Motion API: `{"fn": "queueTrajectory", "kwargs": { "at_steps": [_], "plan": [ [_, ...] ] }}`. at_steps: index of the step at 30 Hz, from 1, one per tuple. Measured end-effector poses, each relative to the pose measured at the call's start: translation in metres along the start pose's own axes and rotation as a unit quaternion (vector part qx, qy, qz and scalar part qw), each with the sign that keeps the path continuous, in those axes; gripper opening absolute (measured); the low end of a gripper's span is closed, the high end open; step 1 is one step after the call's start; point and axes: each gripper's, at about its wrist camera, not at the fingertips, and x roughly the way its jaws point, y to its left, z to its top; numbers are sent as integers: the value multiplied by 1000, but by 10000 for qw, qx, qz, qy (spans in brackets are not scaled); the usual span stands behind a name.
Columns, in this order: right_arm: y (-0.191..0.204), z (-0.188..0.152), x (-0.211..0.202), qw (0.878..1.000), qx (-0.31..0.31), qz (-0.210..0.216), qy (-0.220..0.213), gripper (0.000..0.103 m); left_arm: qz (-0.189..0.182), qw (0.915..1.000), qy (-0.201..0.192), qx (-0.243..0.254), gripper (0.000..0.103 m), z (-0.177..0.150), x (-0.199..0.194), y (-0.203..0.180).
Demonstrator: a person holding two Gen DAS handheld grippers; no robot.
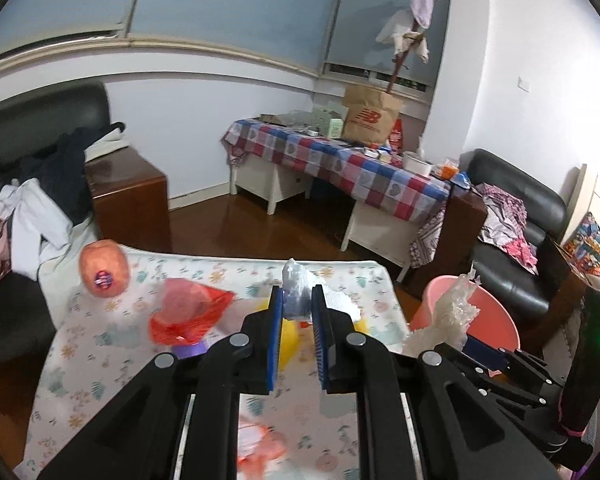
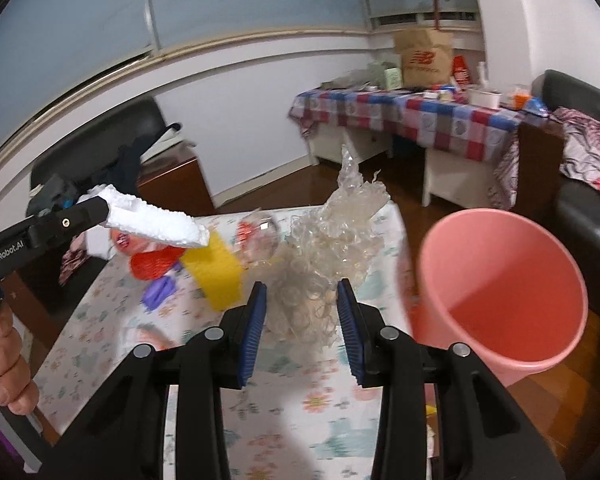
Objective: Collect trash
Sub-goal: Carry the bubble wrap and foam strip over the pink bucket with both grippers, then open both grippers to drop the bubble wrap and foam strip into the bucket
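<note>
My left gripper is shut on a white foam piece, held up above the floral-clothed table. In the right wrist view the same foam piece sticks out rightward from the left gripper, with a hand on its handle. My right gripper is shut on a crumpled clear plastic wad, lifted over the table's right side. A pink bin stands open just right of it, beside the table; it shows too in the left wrist view as the pink bin behind the plastic wad.
On the table lie a red net bag, a yellow sponge, a purple item and an orange ball-like wrapper. Dark sofas with clothes flank the table. A checked-cloth table stands at the back.
</note>
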Motion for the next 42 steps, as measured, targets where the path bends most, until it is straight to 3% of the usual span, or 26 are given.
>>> {"fn": "queueTrajectory", "kwargs": {
  "at_steps": [11,23,33,42],
  "plan": [
    [-65,3,-12,9968,408,-650,-207,37,-267,9990,182,293,13,4,39,-62],
    [-130,-5,-13,9906,862,-1045,-181,37,-570,9940,483,796,13,-9,85,-145],
    [-164,-12,-4,9865,1039,-1264,-21,37,-762,9865,781,1223,14,-25,120,-200],
    [-182,-16,17,9847,1109,-1323,239,37,-783,9794,1063,1527,14,-39,149,-228]
  ]
}}
